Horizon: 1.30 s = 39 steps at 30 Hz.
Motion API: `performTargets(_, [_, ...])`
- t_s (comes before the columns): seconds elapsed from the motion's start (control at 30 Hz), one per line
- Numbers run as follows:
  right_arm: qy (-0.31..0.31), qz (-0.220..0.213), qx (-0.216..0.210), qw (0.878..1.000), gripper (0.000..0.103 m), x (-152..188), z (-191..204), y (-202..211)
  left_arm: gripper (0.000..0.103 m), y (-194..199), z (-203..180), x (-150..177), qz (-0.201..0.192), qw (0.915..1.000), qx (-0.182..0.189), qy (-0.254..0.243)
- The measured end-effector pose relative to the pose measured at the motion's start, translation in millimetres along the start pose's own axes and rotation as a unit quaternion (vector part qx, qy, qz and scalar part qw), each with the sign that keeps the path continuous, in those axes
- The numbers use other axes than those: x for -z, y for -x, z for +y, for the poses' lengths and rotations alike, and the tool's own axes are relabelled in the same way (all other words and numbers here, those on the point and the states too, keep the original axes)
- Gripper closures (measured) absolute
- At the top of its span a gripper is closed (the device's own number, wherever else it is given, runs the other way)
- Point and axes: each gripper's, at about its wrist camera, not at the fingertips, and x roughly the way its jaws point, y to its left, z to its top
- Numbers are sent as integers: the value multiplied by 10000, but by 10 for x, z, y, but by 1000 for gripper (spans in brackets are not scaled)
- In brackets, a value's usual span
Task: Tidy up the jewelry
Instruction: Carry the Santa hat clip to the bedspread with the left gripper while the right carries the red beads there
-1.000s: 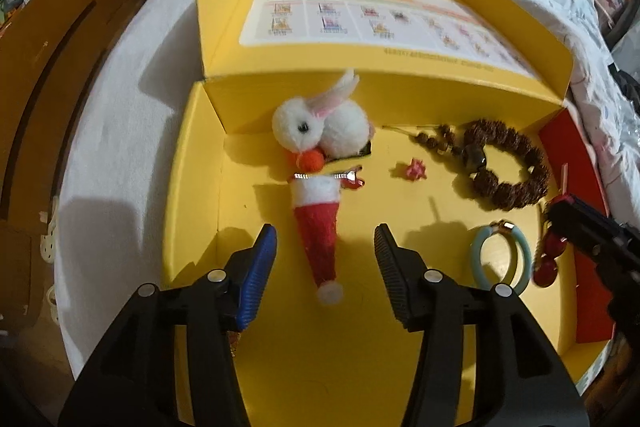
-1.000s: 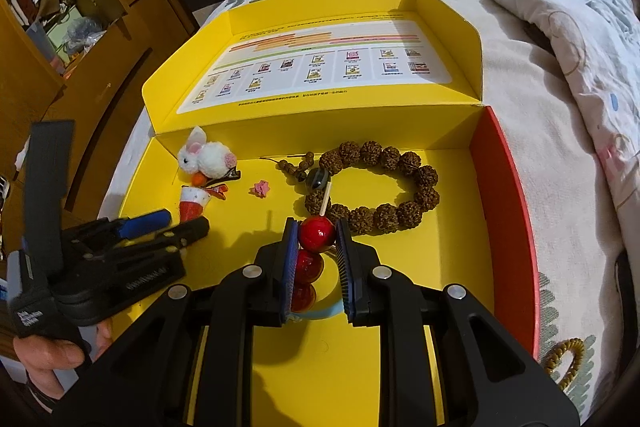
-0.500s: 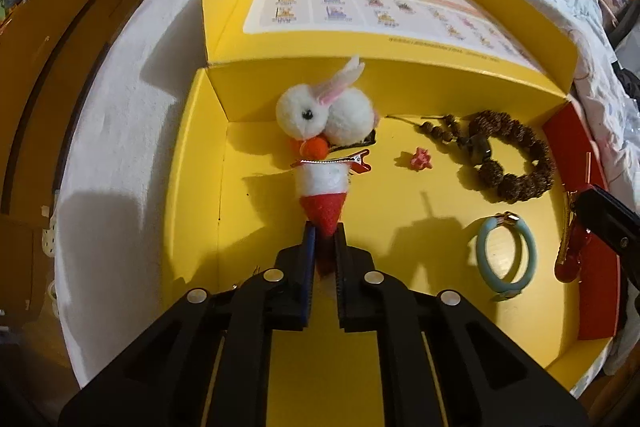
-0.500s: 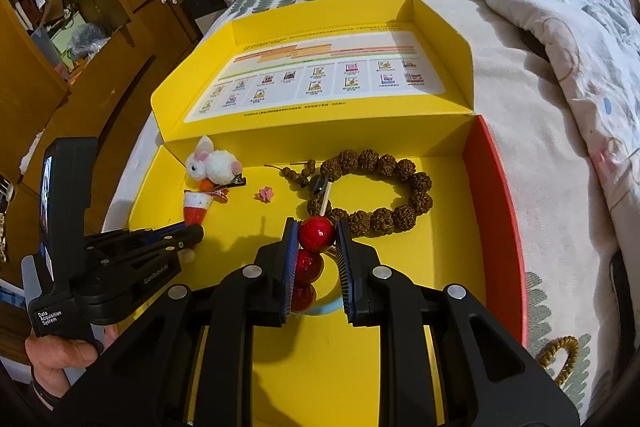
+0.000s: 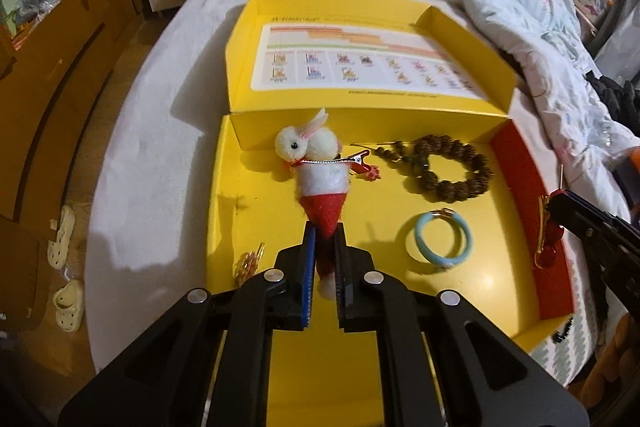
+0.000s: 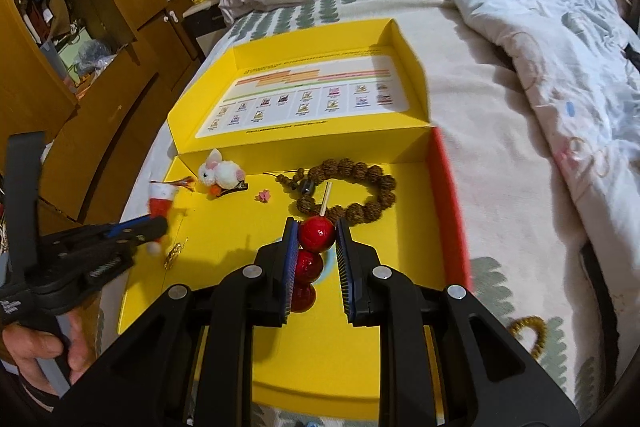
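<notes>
An open yellow box (image 5: 256,227) lies on the bed. My left gripper (image 5: 325,239) is shut on a red and white Santa-hat hair clip (image 5: 322,193) and holds it raised above the box floor; it also shows in the right wrist view (image 6: 160,199). My right gripper (image 6: 317,231) is shut on a red candied-berry hair clip (image 6: 316,235), also seen in the left wrist view (image 5: 546,239). A white bunny clip (image 5: 306,143), a brown bead bracelet (image 5: 452,167), a blue ring bracelet (image 5: 440,241) and a small pink flower (image 6: 264,195) lie in the box.
A gold ornament (image 5: 248,263) lies at the box's left front. A gold bead bracelet (image 6: 528,331) lies on the bed right of the box. A quilt (image 6: 540,7) is heaped at the right. Wooden cabinets (image 6: 100,39) stand at the left.
My left gripper closed on the Santa-hat clip and lifted it up and back from the bunny. My right gripper rose a little with the red berry clip still in it.
</notes>
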Motion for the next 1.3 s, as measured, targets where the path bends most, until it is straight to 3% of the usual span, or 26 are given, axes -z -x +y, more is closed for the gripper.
performTargets(0.23, [-96, -181, 100, 9997, 83, 168, -168, 453, 95, 448, 38, 221, -271, 9996, -88, 22])
performTargets(0.5, [-177, -177, 360, 9990, 83, 459, -437, 752, 95, 678, 344, 618, -218, 9985, -250, 431])
performTargets(0.93, [-475, -169, 732, 9960, 83, 724, -1011, 1024, 95, 595, 638, 1249, 77, 9949, -754, 665])
performTargets(1.3, [-754, 182, 1259, 9890, 83, 1003, -1579, 1006, 95, 267, 807, 1483, 493, 9933, -771, 713])
